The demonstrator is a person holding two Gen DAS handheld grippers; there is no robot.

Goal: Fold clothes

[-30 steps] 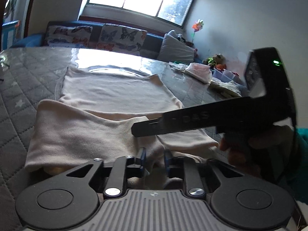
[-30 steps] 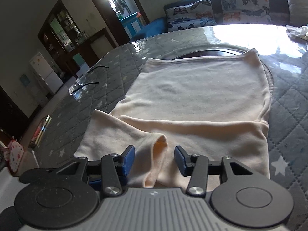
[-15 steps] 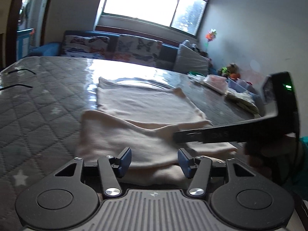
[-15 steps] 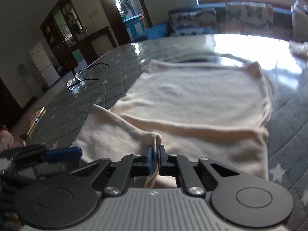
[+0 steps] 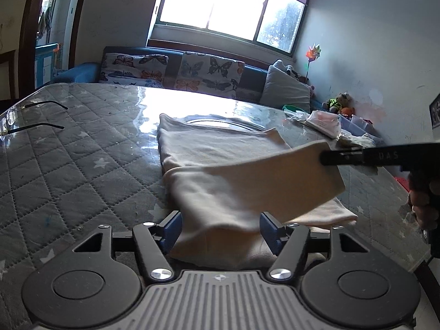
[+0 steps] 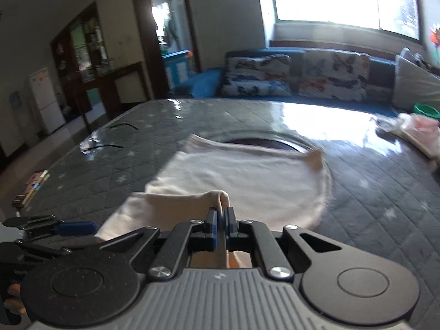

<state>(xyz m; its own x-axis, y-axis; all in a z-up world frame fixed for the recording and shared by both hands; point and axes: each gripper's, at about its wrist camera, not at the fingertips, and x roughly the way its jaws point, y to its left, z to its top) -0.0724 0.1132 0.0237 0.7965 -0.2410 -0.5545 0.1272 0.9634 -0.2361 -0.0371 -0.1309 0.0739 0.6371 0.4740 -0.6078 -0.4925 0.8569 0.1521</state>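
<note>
Cream garment (image 5: 217, 148) lies spread on the grey quilted surface (image 5: 71, 165), its far hem toward the sofa (image 5: 176, 68) and its near end folded and partly lifted. In the left wrist view the left hand-held gripper (image 5: 220, 227) has its blue pads (image 5: 172, 227) wide apart, one on each side of the near bunched edge of the cloth; whether the pads touch the fabric is hard to tell from this angle. The right hand-held gripper (image 5: 330, 158) reaches in from the right of that view as a dark bar, and a flap of the garment hangs from its tip, raised off the surface and tilted.

The right wrist view (somewhat blurred) shows the right hand-held gripper (image 6: 220, 220) with its jaws pressed together on a pinched ridge of the cream garment (image 6: 247, 181), the fold rising just beyond the pads. The left hand-held gripper (image 6: 71, 227) shows at the lower left of that view, near the garment's left edge.

A pair of glasses (image 5: 33, 121) lies on the far left of the surface, well apart from the cloth. Other folded laundry (image 5: 321, 119) sits at the far right edge, and a bright window (image 5: 231, 8) lights the sofa's butterfly cushions (image 5: 211, 71).
</note>
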